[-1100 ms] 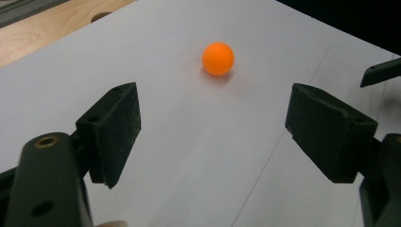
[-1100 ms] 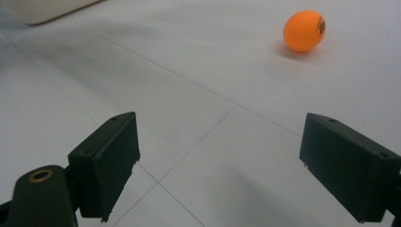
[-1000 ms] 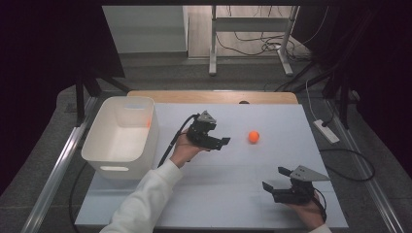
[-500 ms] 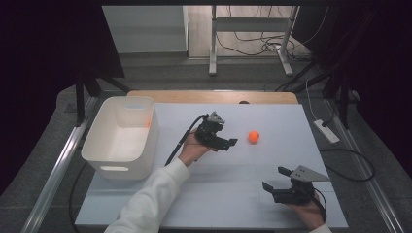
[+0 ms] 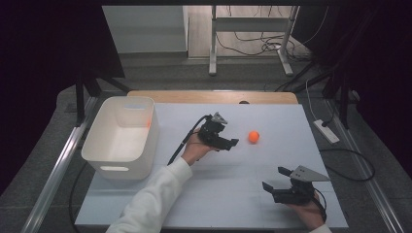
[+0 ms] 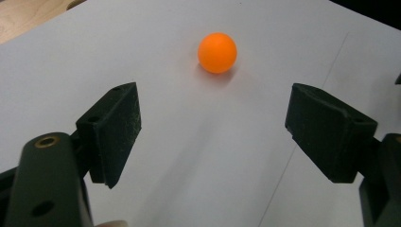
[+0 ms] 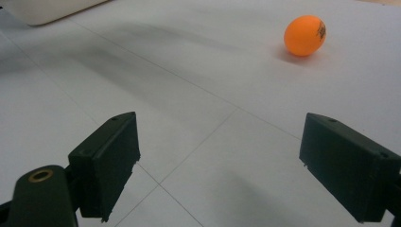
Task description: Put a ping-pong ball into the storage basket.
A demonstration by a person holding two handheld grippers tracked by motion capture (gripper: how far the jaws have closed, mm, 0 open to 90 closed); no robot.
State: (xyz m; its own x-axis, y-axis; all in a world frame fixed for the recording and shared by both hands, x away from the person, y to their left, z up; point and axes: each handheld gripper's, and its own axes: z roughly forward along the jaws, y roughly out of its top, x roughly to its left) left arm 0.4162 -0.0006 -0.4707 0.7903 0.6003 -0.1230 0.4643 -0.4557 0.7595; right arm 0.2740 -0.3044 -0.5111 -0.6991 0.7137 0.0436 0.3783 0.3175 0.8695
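An orange ball [image 5: 253,137] rests on the white table top, right of centre. My left gripper [image 5: 231,144] hovers just left of it with its jaws pointing at it, open and with nothing between them. In the left gripper view the ball [image 6: 217,52] lies a short way ahead of the left gripper [image 6: 213,101], centred between the jaws. My right gripper [image 5: 274,178] sits low near the front right of the table, open and holding nothing. From the right gripper [image 7: 220,125] the ball [image 7: 305,35] shows farther off, to the upper right.
A white plastic bin [image 5: 92,145] stands at the left side of the table [image 5: 233,204], and it looks to have nothing in it. A wooden strip [image 5: 214,96] runs along the far edge. A power strip [image 5: 326,131] lies off the table's right side.
The left gripper has moved to the right and slightly down, closer to the orange ball. The right gripper and the ball have stayed put.
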